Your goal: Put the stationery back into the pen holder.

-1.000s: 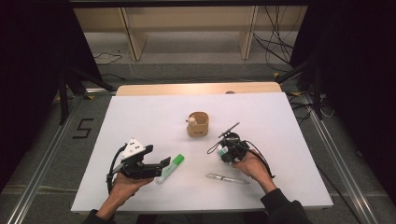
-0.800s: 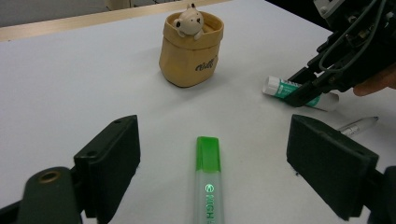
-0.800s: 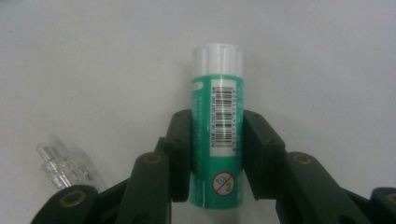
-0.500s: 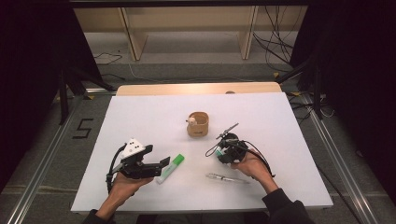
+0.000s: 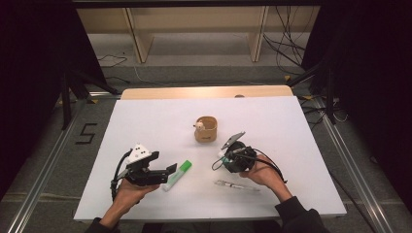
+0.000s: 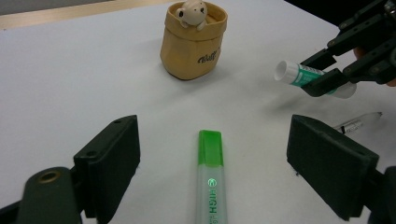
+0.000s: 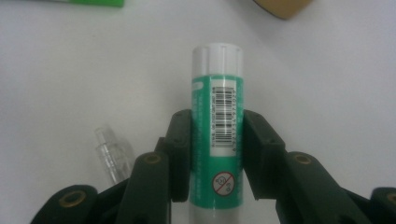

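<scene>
Green glue stick (image 7: 217, 140) clamped in right tool (image 7: 217, 154).

Green highlighter (image 6: 211, 186) lying between the jaws of the left gripper (image 5: 167, 171). Tan pouch-shaped holder (image 6: 193, 46) with bear figure (image 6: 192, 11) beyond it. Clear pen (image 5: 238, 185) on white table (image 5: 291, 126), just beside the right gripper (image 5: 226, 154).
</scene>
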`<state>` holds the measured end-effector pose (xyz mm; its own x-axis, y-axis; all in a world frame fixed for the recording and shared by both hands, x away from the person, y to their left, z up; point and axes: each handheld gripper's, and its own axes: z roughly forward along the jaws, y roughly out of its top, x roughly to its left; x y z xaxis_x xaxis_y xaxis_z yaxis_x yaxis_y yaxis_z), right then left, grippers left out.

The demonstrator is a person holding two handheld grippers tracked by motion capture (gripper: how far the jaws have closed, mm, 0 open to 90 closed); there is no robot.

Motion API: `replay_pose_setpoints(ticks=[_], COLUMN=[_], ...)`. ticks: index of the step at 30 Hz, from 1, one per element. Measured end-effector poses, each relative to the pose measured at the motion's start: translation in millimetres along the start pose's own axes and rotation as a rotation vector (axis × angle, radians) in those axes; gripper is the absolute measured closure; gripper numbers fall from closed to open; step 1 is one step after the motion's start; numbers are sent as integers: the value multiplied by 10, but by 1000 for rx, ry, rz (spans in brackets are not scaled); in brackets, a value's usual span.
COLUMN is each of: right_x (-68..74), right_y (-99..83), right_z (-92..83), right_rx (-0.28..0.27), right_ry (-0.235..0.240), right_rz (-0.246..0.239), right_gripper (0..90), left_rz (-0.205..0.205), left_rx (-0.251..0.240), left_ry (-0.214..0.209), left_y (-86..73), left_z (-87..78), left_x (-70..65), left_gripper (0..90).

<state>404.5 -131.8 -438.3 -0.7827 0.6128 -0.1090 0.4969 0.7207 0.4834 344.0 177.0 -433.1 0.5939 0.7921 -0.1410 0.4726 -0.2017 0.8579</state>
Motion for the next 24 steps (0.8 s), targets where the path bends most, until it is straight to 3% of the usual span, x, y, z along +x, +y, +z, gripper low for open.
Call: replay_pose_setpoints(ticks=[2,3,6,7,8,13,14,15,16,17,18,19,20,24], right_x=[66,66,137,191,191,338,403,403,462,462,534,579,579,719], right_y=[11,11,13,9,9,-7,-16,-16,-30,-30,-53,-72,-72,-147], right_z=[-43,-43,-83,-107,-107,-174,-197,-197,-224,-224,-249,-254,-254,-270], right_rx=[-13,-13,-30,-45,-45,-78,-94,-94,-107,-107,-118,-132,-132,-166], right_ry=[-12,-12,-21,-32,-32,-43,-61,-61,-77,-77,-101,-112,-112,-161], right_rz=[-54,-54,-114,-156,-156,-260,-308,-308,-374,-374,-445,-479,-479,-618], right_gripper=[663,663,664,663,663,664,663,663,664,664,664,664,664,663], left_rz=[1,-1,-2,-1,-1,0,-2,-3,-3,3,8,11,17,45], left_rx=[5,8,15,19,21,54,64,73,81,92,101,114,128,179], left_ry=[0,-1,-5,-7,-10,-39,-52,-63,-74,-82,-90,-101,-113,-157], left_y=[0,0,3,4,5,14,19,25,32,41,49,58,69,124], left_z=[4,7,11,14,17,45,52,61,69,75,84,92,99,137], left_x=[4,5,15,18,19,14,12,9,5,0,-7,-16,-22,-63], left_gripper=[167,167,166,165,165,165,165,165,165,165,165,165,165,165])
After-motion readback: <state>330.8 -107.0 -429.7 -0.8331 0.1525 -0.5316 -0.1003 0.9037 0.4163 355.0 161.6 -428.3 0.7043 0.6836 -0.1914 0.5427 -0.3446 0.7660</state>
